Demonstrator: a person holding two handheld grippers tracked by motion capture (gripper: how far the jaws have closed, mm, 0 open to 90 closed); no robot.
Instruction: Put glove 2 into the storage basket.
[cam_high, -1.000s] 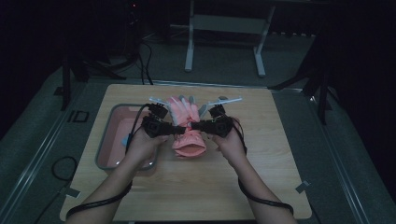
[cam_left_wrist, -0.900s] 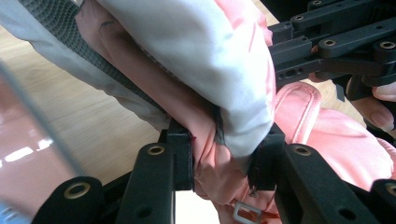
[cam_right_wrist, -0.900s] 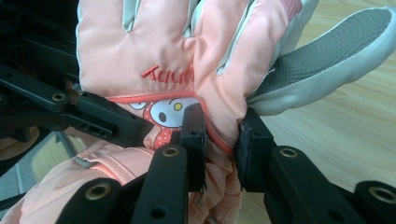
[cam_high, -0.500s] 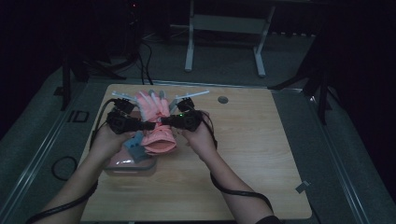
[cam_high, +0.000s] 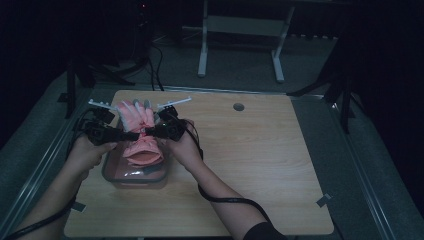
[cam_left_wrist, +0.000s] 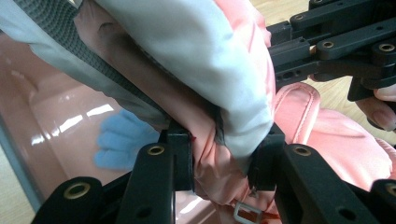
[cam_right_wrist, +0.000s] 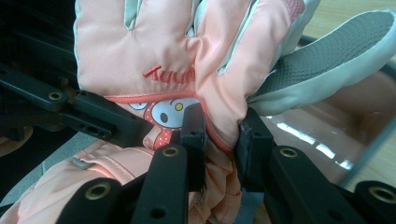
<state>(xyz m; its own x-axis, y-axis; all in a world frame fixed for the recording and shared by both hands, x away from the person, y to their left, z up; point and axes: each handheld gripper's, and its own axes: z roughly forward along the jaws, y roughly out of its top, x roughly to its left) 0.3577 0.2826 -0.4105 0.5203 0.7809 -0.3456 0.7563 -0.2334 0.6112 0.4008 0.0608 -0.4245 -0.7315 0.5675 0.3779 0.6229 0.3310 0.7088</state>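
Closest to the camera in the high view, lower left of frame, the pink tub (cam_high: 114, 176) sits on the wooden table (cam_high: 260, 165), and the pink glove (cam_high: 141, 145) hangs right over it, so I'd guess it's going in there. Both grippers pinch it at the wrist from opposite sides, probably to keep the bulky thing spread flat. Left gripper (cam_left_wrist: 223, 149) has its jaws clamped on bunched cuff fabric; a blue glove (cam_left_wrist: 120, 144) already lies in the tub below. Right gripper (cam_right_wrist: 219, 140) is squeezed onto the glove too, beside the cartoon patch. Further up the frame, the fingers point away from the person
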